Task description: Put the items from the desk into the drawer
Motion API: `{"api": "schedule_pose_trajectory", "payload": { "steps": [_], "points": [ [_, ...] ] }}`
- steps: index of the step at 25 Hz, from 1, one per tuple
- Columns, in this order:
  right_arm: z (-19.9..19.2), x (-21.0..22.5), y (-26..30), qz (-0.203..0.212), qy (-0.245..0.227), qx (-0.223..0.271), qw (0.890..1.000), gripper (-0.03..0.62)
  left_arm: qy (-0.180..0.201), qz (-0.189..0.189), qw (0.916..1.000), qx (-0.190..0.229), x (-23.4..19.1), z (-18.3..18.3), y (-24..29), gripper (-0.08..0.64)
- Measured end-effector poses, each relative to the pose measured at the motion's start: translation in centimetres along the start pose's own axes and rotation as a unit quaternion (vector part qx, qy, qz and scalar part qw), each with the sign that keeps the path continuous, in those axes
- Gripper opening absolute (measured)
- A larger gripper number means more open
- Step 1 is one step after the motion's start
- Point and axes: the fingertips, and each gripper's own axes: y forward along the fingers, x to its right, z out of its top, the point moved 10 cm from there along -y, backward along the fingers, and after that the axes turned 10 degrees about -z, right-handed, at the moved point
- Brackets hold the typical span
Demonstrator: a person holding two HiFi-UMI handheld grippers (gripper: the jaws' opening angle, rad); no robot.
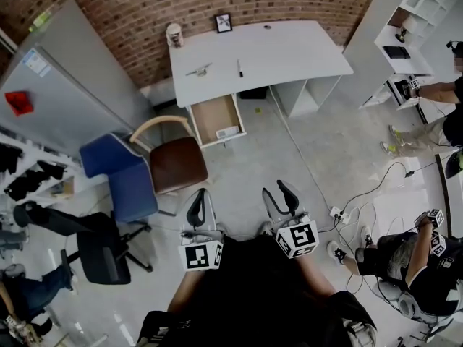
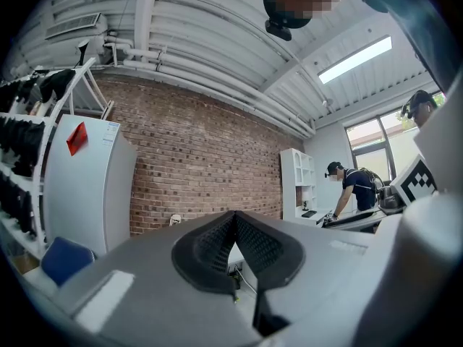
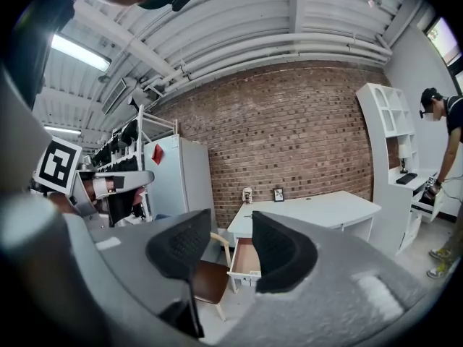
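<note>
1. My left gripper [image 1: 197,207] is low in the head view, near my body and well short of the desk. In its own view [image 2: 233,226] my two dark pads are pressed together at the tips with nothing between them.
2. A pale cup [image 1: 174,35] stands upright at the left back corner of the white desk [image 1: 289,53], close to the brick wall [image 1: 145,13].
3. A grey tool [image 1: 198,70] lies flat near the desk's left front. Its long axis runs diagonally, with the right end nearer the wall.
4. The drawer [image 1: 215,119] hangs open below the desk's left front, pulled out towards me, with its long axis running from the desk to me. A small white thing lies in its near right corner. A brown chair [image 1: 177,163] stands just beside it on the left.
5. A picture frame [image 1: 223,22] stands upright at the back edge.
6. A pen [image 1: 239,68] lies flat with its long axis pointing from me towards the wall.
7. My right gripper [image 1: 281,197] is also well short of the desk. In its own view [image 3: 231,248] my pads are spread with only air between them, and the open drawer [image 3: 246,255] shows through the gap, far off.
</note>
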Motion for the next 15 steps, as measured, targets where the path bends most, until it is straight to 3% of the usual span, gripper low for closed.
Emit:
{"api": "schedule_pose_trajectory", "payload": {
  "steps": [15],
  "points": [
    [-1.1, 6.6, -1.0, 0.033, 0.004, -0.014, 0.999, 0.183, -0.003, 0.033, 0.9994, -0.004, 6.7, 0.0, 2.1, 0.018]
  ]
}}
